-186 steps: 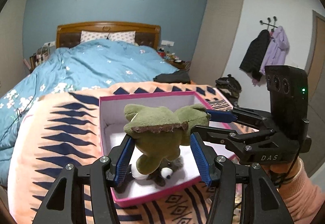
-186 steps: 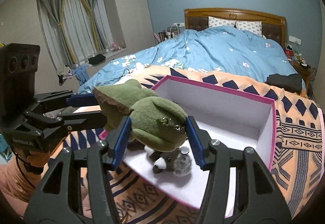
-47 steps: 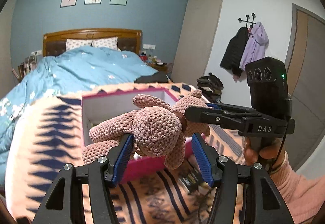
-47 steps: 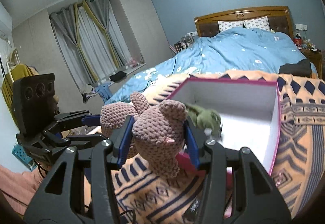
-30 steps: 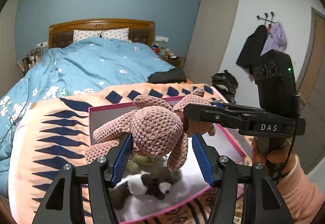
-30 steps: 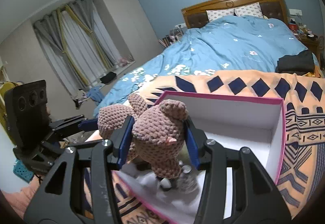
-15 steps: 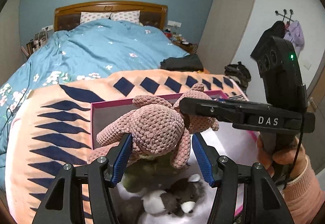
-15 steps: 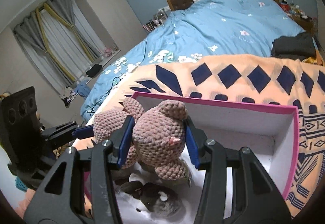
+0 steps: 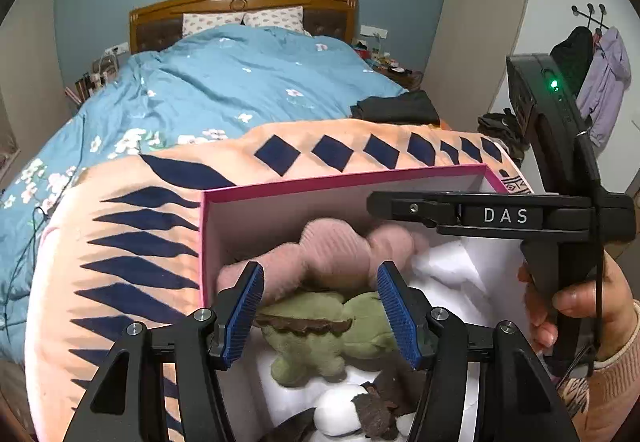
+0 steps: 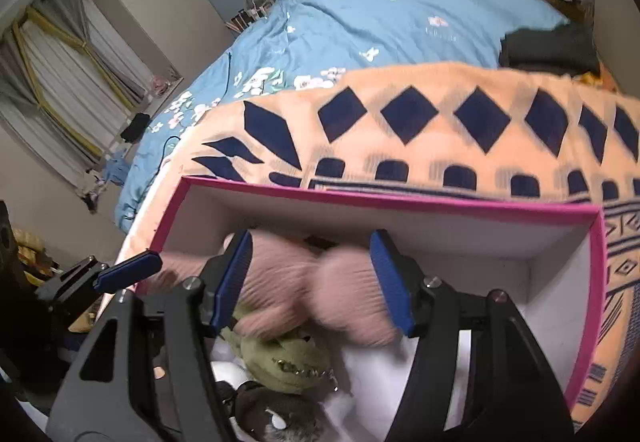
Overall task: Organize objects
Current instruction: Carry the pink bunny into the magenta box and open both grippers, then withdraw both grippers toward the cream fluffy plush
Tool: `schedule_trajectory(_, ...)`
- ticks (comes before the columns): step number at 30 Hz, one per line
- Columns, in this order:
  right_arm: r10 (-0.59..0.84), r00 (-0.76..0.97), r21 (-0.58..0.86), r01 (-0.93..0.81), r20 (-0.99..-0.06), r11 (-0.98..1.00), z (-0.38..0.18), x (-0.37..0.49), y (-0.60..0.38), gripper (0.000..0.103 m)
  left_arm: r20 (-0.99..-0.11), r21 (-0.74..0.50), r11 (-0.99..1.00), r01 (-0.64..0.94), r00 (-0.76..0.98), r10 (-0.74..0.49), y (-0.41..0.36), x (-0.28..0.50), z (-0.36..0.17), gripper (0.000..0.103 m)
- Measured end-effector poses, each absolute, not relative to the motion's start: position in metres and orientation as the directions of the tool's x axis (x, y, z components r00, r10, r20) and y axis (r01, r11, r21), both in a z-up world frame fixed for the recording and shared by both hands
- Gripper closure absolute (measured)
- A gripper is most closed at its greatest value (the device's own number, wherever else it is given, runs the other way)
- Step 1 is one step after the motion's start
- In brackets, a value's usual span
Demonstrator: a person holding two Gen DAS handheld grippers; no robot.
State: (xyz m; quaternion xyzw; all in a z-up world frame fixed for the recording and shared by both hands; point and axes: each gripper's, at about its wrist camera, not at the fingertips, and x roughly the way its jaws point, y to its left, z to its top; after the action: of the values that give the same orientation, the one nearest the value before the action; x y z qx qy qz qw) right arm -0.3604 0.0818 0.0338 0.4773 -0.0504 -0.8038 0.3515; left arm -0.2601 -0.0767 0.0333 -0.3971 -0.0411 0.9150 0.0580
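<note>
From your left wrist view, your left gripper (image 9: 320, 308) hangs over the pink-edged box (image 9: 288, 187) that sits on the orange patterned blanket (image 9: 120, 226) at the foot of the bed (image 9: 240, 81). Its fingers (image 9: 244, 312) stand apart, and the pink knitted toy (image 9: 328, 258) lies beyond and between them, blurred, so you cannot tell whether the blue pads touch it; it looks loose. The toy rests in the box on top of a green plush toy (image 9: 320, 334), and a dark-and-white plush (image 9: 360, 414) below is cut off by the bottom edge. Your right gripper (image 9: 476, 213) crosses the upper right of the box side-on, its tips hidden behind its own frame, with your right hand (image 9: 580, 306) on the handle.

From your right wrist view, the whole picture is smeared. The right gripper (image 10: 314, 274) has just been opening its fingers (image 10: 390, 282); the pink knitted toy (image 10: 312, 282) is between them as a soft blur, with a gap showing at the left pad. The green plush toy (image 10: 288, 362) lies under it, partly hidden by the left finger, and the dark-and-white plush (image 10: 276, 414) is cropped at the bottom. One blue tip of the left gripper (image 10: 132, 270) pokes in at the box's (image 10: 400, 201) near left corner; the rest is lost in shadow.
</note>
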Motion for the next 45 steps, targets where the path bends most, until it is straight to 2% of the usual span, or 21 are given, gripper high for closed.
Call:
schedule_trajectory(4, -0.607, -0.27, 0.424, 0.509, -0.748, -0.749, 0.028, -0.359, 0.086, 0.04, -0.696, -0.109, -0.991, -0.074, -0.707, 0.129, -0.075, -0.252, 0.038, 0.042)
schedule_trajectory(9, -0.639, -0.265, 0.445, 0.531, -0.722, -0.722, 0.033, -0.346, 0.093, 0.04, -0.653, -0.147, -0.985, -0.089, -0.74, 0.164, -0.075, -0.232, 0.049, 0.04)
schedule_trajectory(13, -0.695, -0.273, 0.463, 0.579, -0.665, -0.671, 0.051, -0.323, 0.104, 0.04, -0.6, -0.179, -0.977, -0.115, -0.774, 0.201, -0.078, -0.209, 0.063, 0.03)
schedule_trajectory(21, -0.795, -0.295, 0.465, 0.683, -0.529, -0.563, 0.087, -0.259, 0.136, 0.04, -0.521, -0.221, -0.96, -0.171, -0.811, 0.264, -0.071, -0.158, 0.081, 0.024)
schedule_trajectory(23, -0.804, -0.307, 0.45, 0.701, -0.509, -0.553, 0.092, -0.244, 0.143, 0.039, -0.501, -0.212, -0.959, -0.186, -0.822, 0.27, -0.067, -0.141, 0.083, 0.02)
schedule_trajectory(31, -0.867, -0.287, 0.458, 0.757, -0.408, -0.466, 0.098, -0.178, 0.181, 0.039, -0.44, -0.185, -0.949, -0.256, -0.842, 0.313, -0.046, -0.078, 0.08, 0.016)
schedule_trajectory(38, -0.876, -0.296, 0.451, 0.767, -0.38, -0.456, 0.084, -0.127, 0.222, 0.038, -0.43, -0.179, -0.936, -0.302, -0.832, 0.35, -0.027, -0.037, 0.064, 0.016)
schedule_trajectory(45, -0.823, -0.379, 0.464, 0.69, -0.423, -0.555, 0.049, -0.102, 0.265, 0.038, -0.483, -0.246, -0.913, -0.325, -0.776, 0.406, -0.01, -0.032, 0.038, 0.016)
